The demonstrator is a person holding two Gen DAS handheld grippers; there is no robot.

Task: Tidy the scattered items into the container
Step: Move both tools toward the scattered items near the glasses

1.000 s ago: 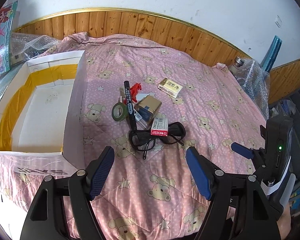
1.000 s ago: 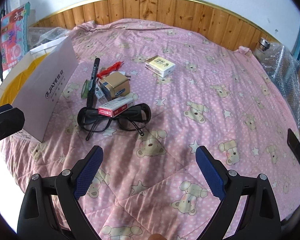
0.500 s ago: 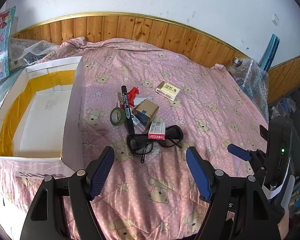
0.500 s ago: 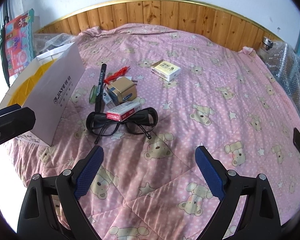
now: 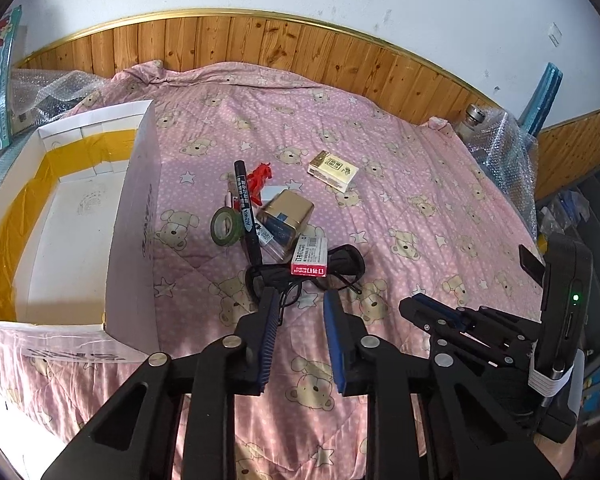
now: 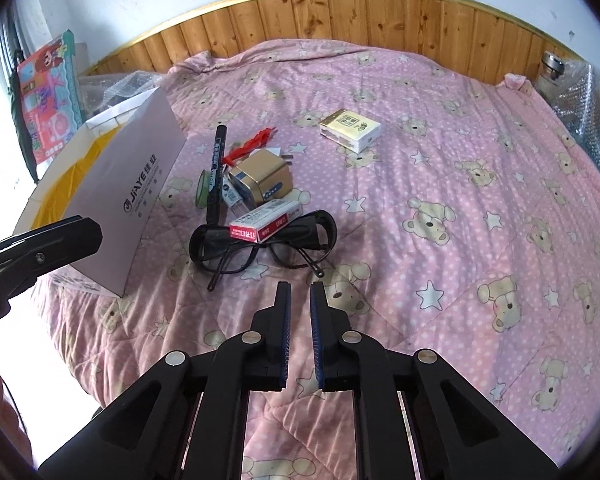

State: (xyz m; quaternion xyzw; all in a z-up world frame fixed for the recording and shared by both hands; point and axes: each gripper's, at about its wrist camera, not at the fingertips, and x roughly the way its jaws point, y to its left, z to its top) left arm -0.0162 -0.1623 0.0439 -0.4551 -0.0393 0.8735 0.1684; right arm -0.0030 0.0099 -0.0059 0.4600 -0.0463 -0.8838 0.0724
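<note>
Pink bear-print bed (image 6: 440, 184). Your left hand-held gripper (image 5: 300, 300) narrowly parted, right hand-held gripper (image 6: 300, 292) nearly pressed together, both holding nothing. Glasses (image 6: 260, 240), marker (image 6: 216, 176), small boxes clustered beside white box (image 5: 72, 220); box interior bare.

Bedspread (image 6: 440, 208) right half is bare apart from the gold-and-white carton (image 6: 350, 130) toward the far edge; wide passage there. Near edge in front of the glasses (image 6: 260, 240) is bare too, room for both grippers. Clutter sits packed left of centre: marker (image 5: 247, 212), tape roll (image 5: 225, 226), gold box (image 5: 286, 216), red-and-white box (image 5: 310, 258) lying on the glasses, red toy (image 5: 260, 178) behind. All touching or overlapping, no gap for a finger between them. White box (image 5: 60, 216) at the left edge: top open, interior bare, its tall right wall (image 5: 136, 240) stands between pile and opening. Narrow strip of bedspread between that wall and the tape roll. Bubble wrap (image 5: 500, 152) crowds the far right corner.
</note>
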